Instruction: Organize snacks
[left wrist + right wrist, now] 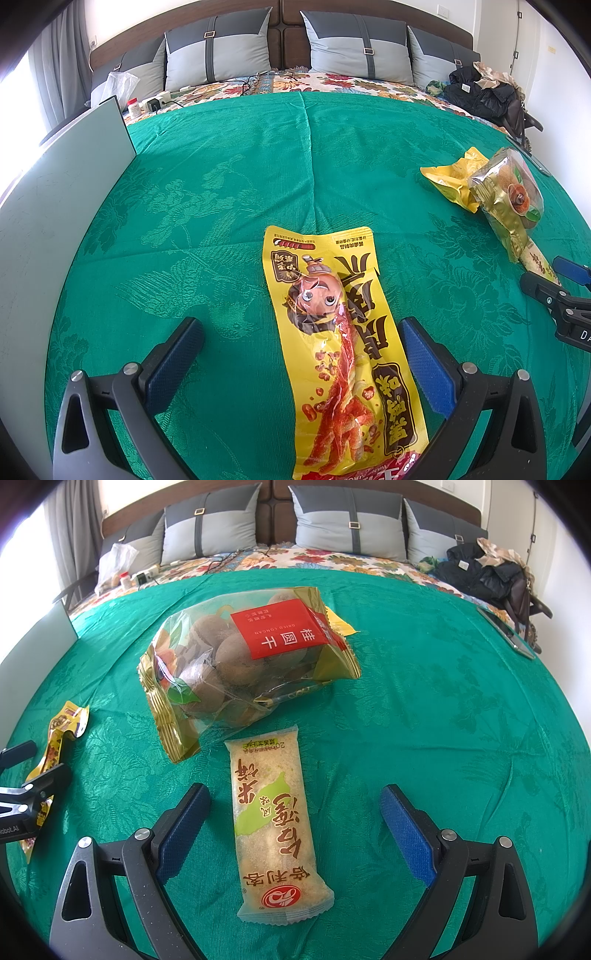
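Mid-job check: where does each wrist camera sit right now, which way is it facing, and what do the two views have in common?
Left wrist: low over the green bedspread, facing the headboard; open left gripper straddles the yellow spicy-strip packet; right gripper at the edge.
Right wrist: same heading, further right; open right gripper straddles the rice cracker packet, dried longan bag beyond; left gripper at the edge.
Shared: bedspread, pillows, longan bag, yellow packet.

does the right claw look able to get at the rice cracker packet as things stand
Probably yes. The right claw is open, its fingers either side of the rice cracker packet, which lies flat on the green cloth. Nothing covers it; the dried longan bag sits just beyond its far end.
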